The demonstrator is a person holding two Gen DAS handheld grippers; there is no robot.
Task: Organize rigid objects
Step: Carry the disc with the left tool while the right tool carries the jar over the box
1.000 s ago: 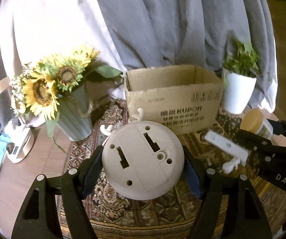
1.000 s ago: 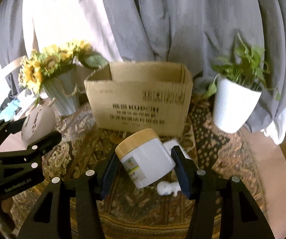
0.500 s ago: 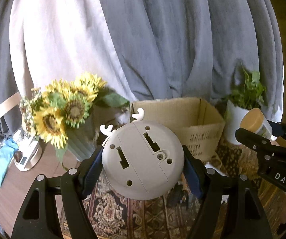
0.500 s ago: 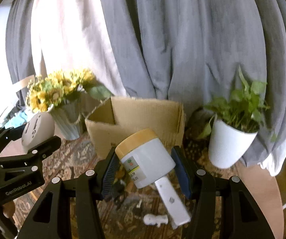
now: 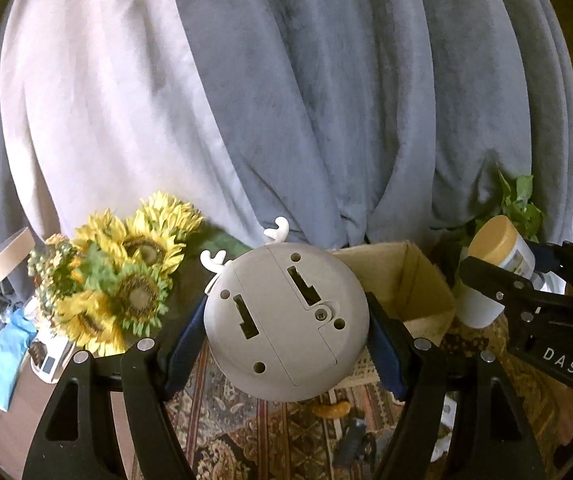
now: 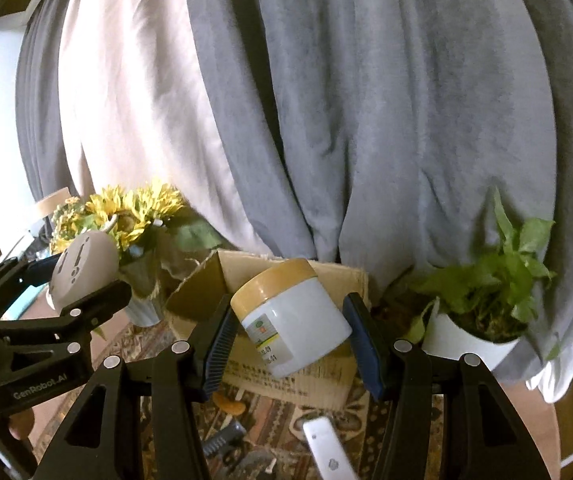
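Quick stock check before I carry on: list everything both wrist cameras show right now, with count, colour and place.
Round antlered gadget: one, grey-beige, clamped in the left gripper, underside facing the camera.
Jar: one, white with tan lid, tilted, clamped in the right gripper.
Cardboard box: one, brown, open, on the rug behind both held items.
Sunflower bouquet: one, yellow and green, left of the box.
Potted plant: one, green in a white pot, right of the box.
Remote-like bar: one, white, on the rug.
Small orange object: one, on the rug, too blurred to name.
Rug: one, patterned, brown.
Curtains: grey and white, backdrop.
Left gripper: one, black.
Right gripper: one, black.
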